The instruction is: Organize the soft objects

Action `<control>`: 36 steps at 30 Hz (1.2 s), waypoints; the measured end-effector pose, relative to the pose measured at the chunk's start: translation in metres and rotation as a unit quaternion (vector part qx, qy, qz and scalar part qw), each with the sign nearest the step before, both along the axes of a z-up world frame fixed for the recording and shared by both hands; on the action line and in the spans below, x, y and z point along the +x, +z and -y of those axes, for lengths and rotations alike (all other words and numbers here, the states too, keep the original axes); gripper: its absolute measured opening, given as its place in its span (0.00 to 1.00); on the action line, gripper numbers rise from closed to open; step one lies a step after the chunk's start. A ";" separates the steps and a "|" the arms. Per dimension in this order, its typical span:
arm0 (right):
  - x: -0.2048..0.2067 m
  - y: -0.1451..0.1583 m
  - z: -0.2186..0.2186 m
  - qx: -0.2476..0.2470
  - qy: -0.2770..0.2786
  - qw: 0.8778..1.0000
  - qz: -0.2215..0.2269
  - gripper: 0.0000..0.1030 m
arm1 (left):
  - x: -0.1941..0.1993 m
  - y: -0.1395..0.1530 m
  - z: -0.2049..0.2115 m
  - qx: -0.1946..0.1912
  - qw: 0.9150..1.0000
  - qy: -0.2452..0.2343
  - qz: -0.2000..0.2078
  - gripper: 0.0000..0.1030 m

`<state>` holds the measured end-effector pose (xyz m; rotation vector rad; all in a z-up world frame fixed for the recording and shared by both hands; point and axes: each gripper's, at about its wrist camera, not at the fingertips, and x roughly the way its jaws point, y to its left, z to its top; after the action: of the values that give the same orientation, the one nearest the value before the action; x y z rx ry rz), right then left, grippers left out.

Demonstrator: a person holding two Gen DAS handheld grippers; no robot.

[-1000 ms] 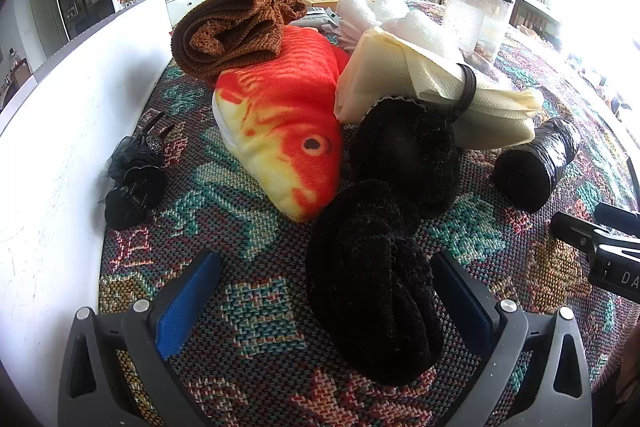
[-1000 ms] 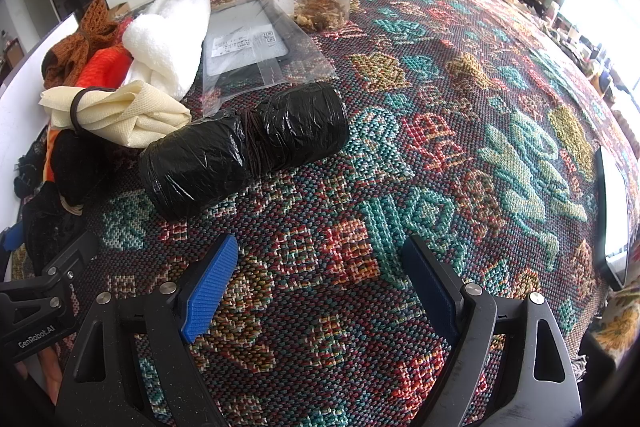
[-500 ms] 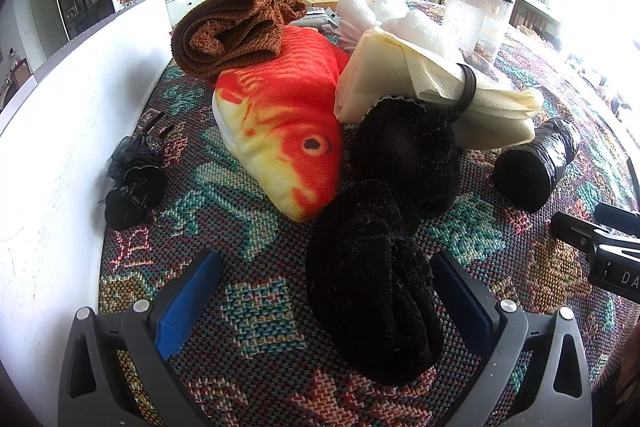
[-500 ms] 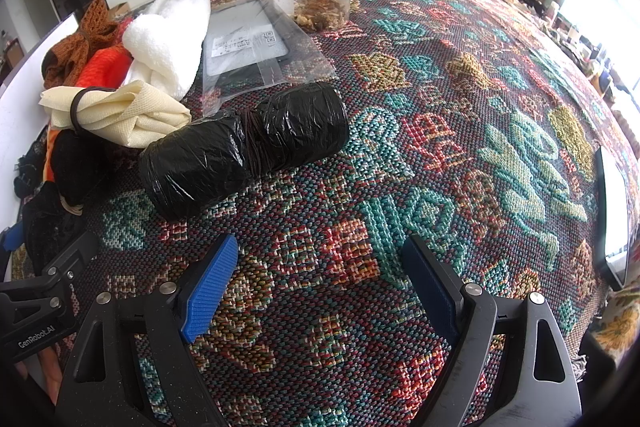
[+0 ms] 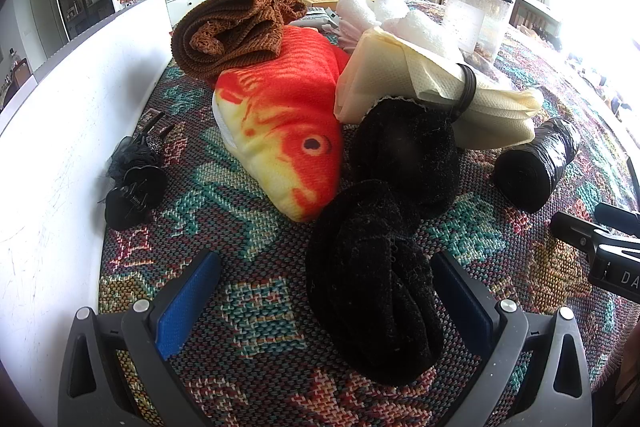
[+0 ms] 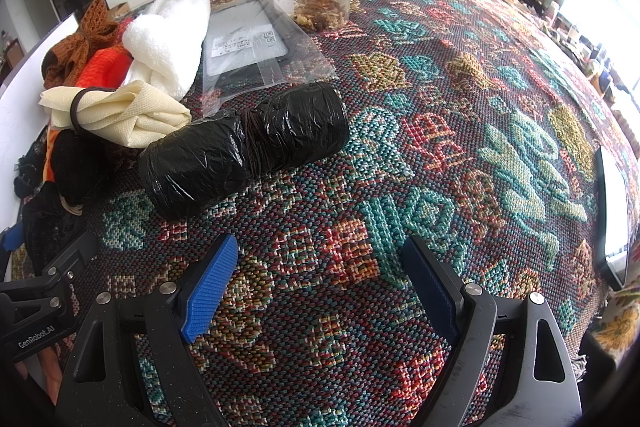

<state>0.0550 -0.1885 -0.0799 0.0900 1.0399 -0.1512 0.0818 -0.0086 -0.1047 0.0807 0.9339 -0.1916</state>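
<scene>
Left gripper [image 5: 326, 291] gapes wide over the near end of the black cloth [image 5: 376, 279], white wall [image 5: 60, 131] close on its left. Right gripper [image 6: 320, 283] is spread too, on bare tablecloth [image 6: 460, 107]; black roll [image 6: 244, 155] sits ahead.

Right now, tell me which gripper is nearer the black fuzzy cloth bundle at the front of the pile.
Left. The left gripper is open with the black fuzzy cloth bundle lying between its fingers, against the right one. The right gripper is open over bare tablecloth, off to the bundle's right.
</scene>
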 end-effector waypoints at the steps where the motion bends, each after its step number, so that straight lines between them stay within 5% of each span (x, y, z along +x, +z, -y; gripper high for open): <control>1: 0.000 0.000 0.000 0.000 0.000 1.000 0.000 0.85 | 0.000 0.000 0.000 0.000 1.000 0.000 0.000 1.00; 21: 0.001 0.002 0.003 0.011 -0.002 1.000 0.003 0.85 | 0.000 0.001 -0.002 0.000 1.000 0.000 0.000 1.00; 28: -0.015 0.013 0.053 0.167 -0.060 0.982 0.066 0.83 | -0.006 0.008 -0.012 -0.021 0.999 -0.003 -0.024 1.00; 34: 0.012 0.008 0.043 0.261 -0.038 0.964 0.041 0.84 | -0.028 0.030 -0.025 -0.058 0.998 -0.009 -0.009 1.00; 36: 0.026 0.005 0.043 0.308 -0.059 0.949 0.039 0.84 | -0.032 0.038 -0.029 -0.064 0.998 -0.011 -0.005 1.00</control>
<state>0.0812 -0.2315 -0.0752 0.7215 0.9715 0.0746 0.0494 0.0202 -0.0666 -0.0288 0.9290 -0.2712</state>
